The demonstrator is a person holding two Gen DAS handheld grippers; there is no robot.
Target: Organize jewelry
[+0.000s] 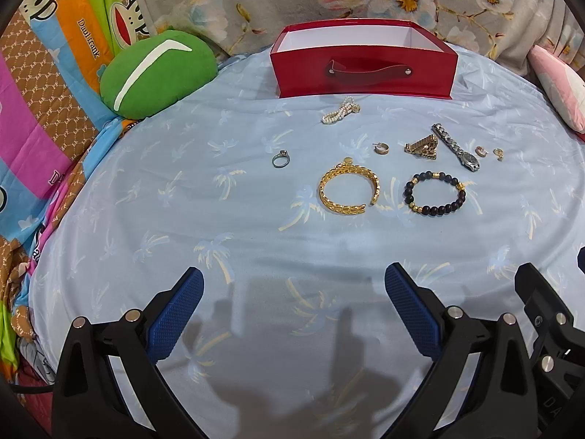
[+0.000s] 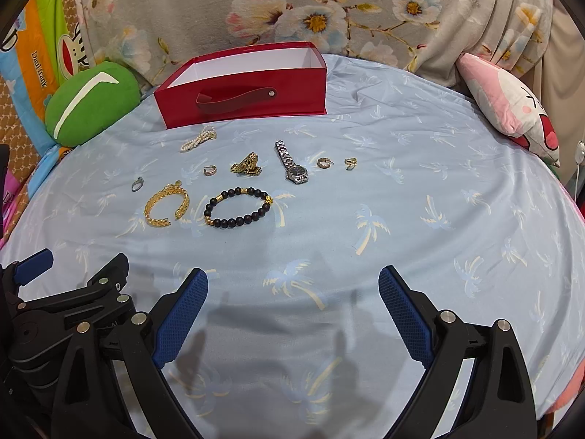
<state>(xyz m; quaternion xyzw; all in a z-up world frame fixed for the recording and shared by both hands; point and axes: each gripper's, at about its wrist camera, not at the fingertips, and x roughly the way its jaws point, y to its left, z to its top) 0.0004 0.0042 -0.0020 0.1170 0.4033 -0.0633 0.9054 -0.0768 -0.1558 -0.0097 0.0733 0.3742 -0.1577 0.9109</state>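
I hold both grippers, left [image 1: 294,285] and right [image 2: 292,285], wide apart, empty; jewelry lies at 12 o'clock before the box [image 1: 365,77].

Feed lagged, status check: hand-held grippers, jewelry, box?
Left hand-held gripper open, empty. Right hand-held gripper open, empty. Jewelry, gold bangle included, all on the sheet; red box open. Nothing blocking.

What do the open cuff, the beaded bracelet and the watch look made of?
Open leaf-pattern gold cuff bracelet: apparently polished gold-tone metal, with bright specular glints; plated or solid, cannot tell. Dark round-bead bracelet: matte black beads, possibly wood or stone, with a few shiny gold-tone spacers. Silver link-band wristwatch: steel-like metal, with reflective links and a dark dial.
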